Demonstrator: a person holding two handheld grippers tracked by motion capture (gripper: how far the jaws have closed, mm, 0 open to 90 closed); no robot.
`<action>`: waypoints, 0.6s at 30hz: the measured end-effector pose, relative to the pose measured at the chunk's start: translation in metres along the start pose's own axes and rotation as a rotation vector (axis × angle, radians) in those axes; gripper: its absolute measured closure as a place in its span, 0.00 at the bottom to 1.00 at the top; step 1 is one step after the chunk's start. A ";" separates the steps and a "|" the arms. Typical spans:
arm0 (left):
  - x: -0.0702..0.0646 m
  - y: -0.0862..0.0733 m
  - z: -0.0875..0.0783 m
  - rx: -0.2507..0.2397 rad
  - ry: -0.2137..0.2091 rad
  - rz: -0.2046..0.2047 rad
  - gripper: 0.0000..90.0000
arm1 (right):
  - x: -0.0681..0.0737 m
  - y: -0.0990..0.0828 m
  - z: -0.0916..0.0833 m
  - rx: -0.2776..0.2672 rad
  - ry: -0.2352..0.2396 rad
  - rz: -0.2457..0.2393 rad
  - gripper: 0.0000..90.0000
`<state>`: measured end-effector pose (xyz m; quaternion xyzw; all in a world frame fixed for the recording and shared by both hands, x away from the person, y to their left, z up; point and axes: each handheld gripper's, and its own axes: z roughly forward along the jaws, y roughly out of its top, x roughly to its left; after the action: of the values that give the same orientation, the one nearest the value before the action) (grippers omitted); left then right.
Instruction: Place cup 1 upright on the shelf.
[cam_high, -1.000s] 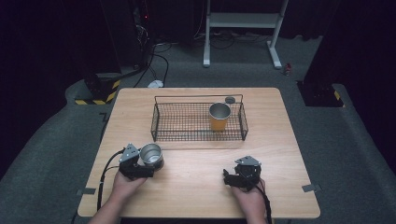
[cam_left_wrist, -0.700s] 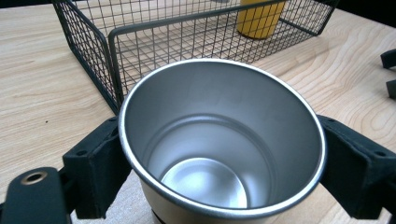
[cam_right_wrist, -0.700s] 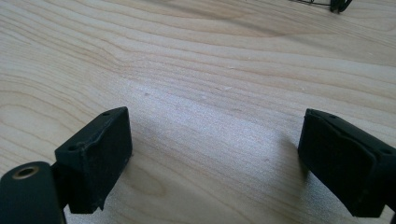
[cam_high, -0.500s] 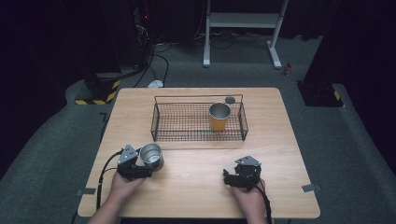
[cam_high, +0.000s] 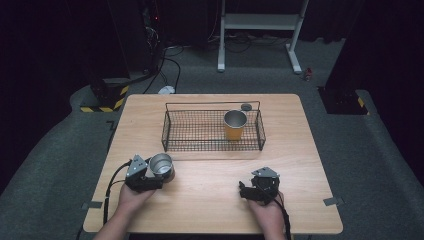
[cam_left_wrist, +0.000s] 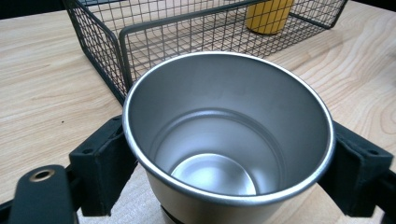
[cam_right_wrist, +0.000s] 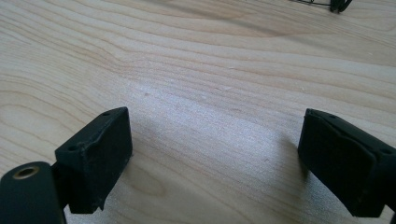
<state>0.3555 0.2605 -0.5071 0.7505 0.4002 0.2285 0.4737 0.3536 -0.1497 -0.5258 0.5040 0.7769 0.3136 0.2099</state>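
A steel cup stands upright on the wooden table at the front left, empty inside. My left gripper is shut on the cup. Its jaws have just been closing, and both black pads now press against the cup's sides just under the rim. My right gripper rests low over the table at the front right. In the right gripper view this gripper is open, with bare wood between its pads.
A black wire basket sits mid-table behind the steel cup, with a yellow cup upright in its right part. A small dark disc lies behind the basket. The basket's near corner is close behind the held cup.
The left gripper's jaws have drawn in onto the steel cup. Both hands and the cup stay where they were.
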 end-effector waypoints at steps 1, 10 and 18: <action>0.000 0.000 0.000 0.000 0.000 0.000 0.15 | 0.000 0.000 0.000 0.000 0.000 0.000 0.11; -0.002 0.003 0.001 -0.003 0.000 -0.005 0.17 | 0.000 0.000 0.000 0.000 0.000 -0.001 0.11; -0.002 0.004 -0.002 -0.018 -0.002 -0.007 0.19 | 0.000 0.000 0.000 0.000 0.000 0.000 0.11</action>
<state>0.3541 0.2590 -0.5023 0.7450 0.4005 0.2298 0.4814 0.3536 -0.1498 -0.5258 0.5038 0.7770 0.3136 0.2098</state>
